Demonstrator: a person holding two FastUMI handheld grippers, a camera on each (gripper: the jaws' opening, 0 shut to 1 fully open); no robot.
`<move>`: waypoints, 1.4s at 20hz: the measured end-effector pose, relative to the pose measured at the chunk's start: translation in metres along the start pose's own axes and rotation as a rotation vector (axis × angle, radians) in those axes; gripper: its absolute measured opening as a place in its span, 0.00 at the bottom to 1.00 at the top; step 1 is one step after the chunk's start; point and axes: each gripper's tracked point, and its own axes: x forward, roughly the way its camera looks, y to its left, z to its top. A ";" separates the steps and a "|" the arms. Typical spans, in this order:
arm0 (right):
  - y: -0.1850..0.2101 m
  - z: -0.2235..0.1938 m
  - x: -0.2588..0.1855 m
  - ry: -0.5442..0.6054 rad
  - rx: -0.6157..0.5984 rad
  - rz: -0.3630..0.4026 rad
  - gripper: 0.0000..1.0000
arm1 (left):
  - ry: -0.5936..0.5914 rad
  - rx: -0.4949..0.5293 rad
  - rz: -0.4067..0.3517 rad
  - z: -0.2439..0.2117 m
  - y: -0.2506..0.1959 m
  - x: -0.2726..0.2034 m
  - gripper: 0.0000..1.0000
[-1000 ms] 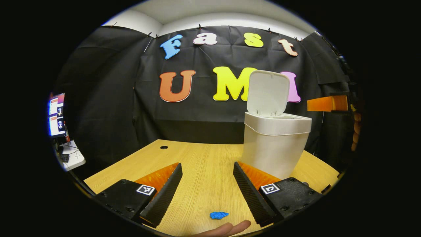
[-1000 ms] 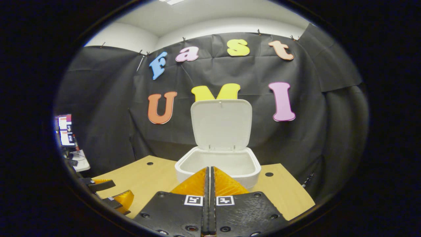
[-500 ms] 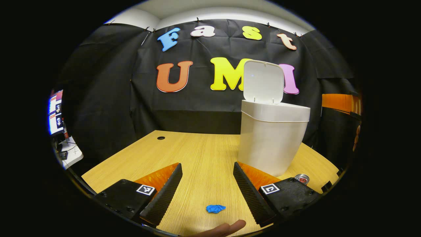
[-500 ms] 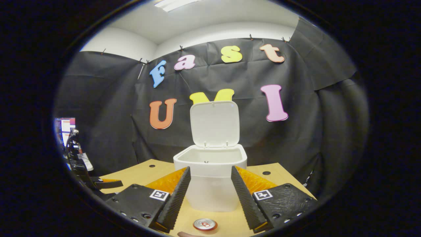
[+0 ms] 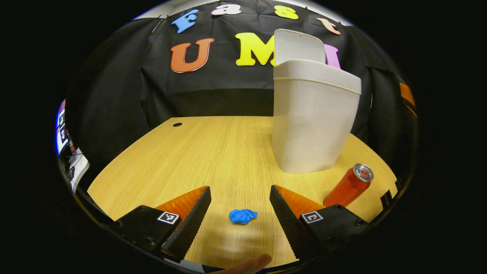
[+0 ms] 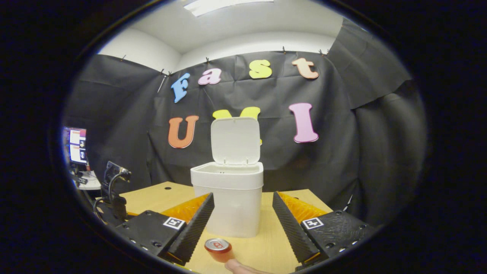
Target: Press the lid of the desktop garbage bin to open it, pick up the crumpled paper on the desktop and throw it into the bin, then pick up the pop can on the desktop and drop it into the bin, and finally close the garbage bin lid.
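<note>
hovering my left gripper [image 5: 239,207], jaws wide, over the crumpled paper [image 5: 243,216] at lower centre, light and soft, i'd pinch its middle; right gripper [image 6: 243,220] also wide.

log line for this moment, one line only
bin lid up | left gripper open around blue paper | right gripper open | can upright

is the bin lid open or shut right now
Open. The lid stands upright behind the bin, hinged at the back rim, leaving the mouth uncovered.
</note>
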 end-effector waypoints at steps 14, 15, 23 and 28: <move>0.028 -0.027 0.008 0.065 0.013 0.022 0.93 | 0.202 -0.029 -0.041 -0.060 -0.001 0.026 0.90; 0.029 -0.029 0.009 0.072 0.015 0.020 0.94 | 0.212 -0.035 -0.041 -0.063 0.000 0.028 0.84; 0.034 -0.034 0.007 0.083 -0.008 0.010 0.94 | 0.246 -0.041 -0.033 -0.068 0.007 0.029 0.59; 0.045 -0.047 0.005 0.115 -0.009 0.028 0.94 | 0.240 -0.035 -0.035 -0.066 0.008 0.028 0.50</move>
